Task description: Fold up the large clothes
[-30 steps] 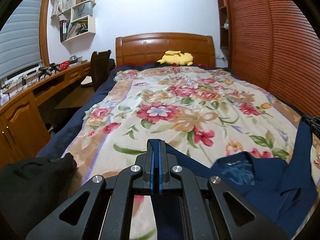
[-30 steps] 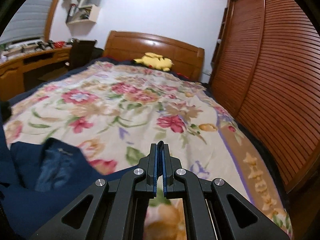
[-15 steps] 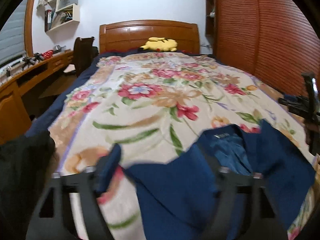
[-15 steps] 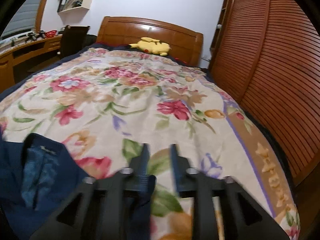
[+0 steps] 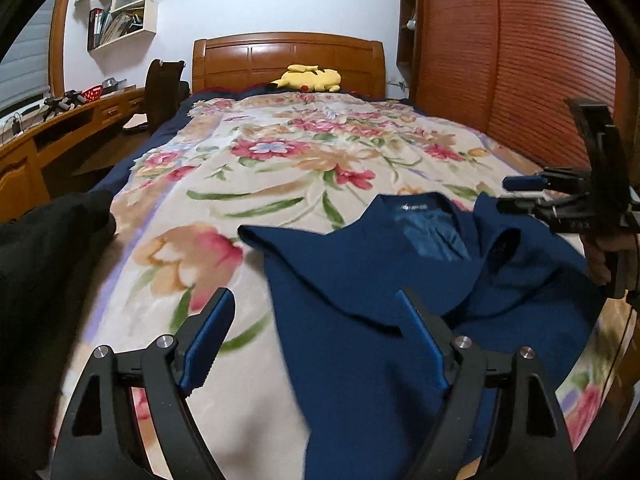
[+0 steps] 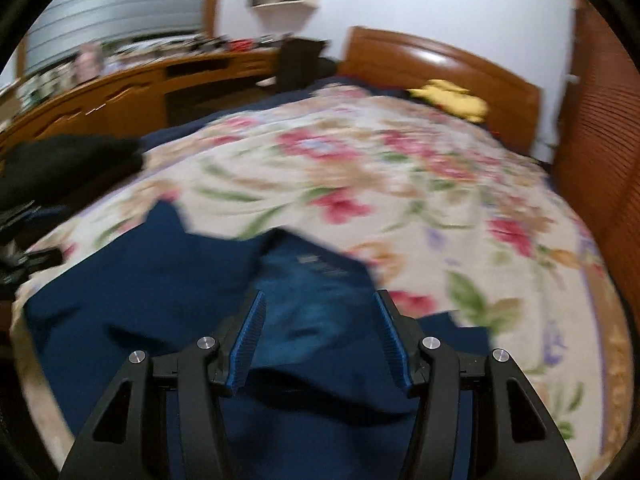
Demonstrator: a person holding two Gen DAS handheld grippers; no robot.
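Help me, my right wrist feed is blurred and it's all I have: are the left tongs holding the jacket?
Observer: No. The left tongs are open with nothing between them; the jacket lies on the bed.
Operator: Which way is its collar?
Observer: Toward the headboard, with a small label showing at the neck.
Operator: Where do my tongs sit from there?
Observer: The right tongs hover at the jacket's edge nearest the wardrobe.
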